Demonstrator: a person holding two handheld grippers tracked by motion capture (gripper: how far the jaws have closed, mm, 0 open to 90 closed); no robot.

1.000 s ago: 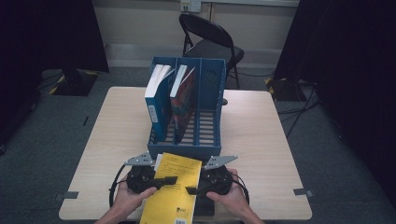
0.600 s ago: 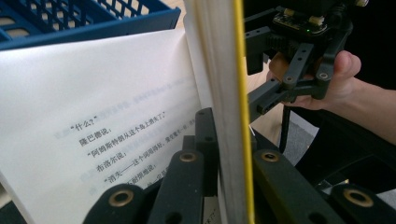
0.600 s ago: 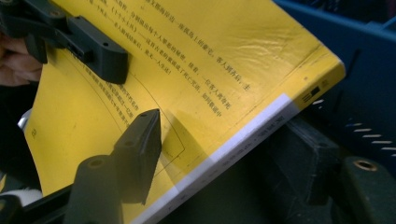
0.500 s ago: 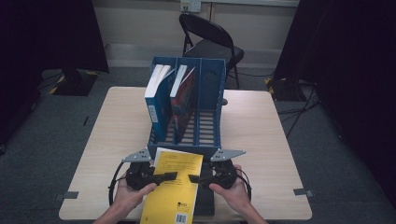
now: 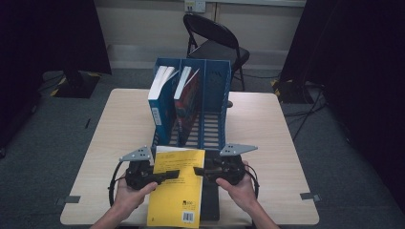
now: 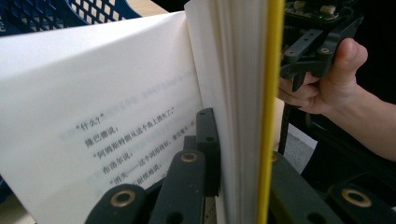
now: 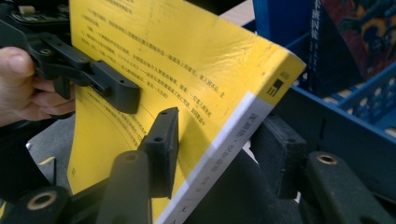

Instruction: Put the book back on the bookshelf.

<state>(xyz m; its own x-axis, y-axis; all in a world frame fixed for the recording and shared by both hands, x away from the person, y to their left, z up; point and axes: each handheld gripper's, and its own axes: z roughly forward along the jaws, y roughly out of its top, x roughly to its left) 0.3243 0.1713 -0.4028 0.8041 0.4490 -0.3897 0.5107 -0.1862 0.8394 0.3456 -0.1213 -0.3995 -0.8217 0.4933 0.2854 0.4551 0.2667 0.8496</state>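
Observation:
A yellow paperback hangs tilted over the table's near edge, in front of a blue file rack. My left gripper is shut on the yellow book: one jaw lies on an open printed page, the other behind the yellow cover. My right gripper has just been closing on the book's spine edge. In the right gripper view its jaws straddle the book, one pad on the cover and one beneath it. The left gripper clamps the far edge there.
The rack holds a blue-and-white book and a dark red book in its left slots; the right slot stands empty. A dark flat object lies on the table under the yellow book. A folding chair stands beyond.
My right gripper has moved up and in to the book's right edge, and its jaws have narrowed around it. The book has risen slightly. The left gripper has kept its hold.

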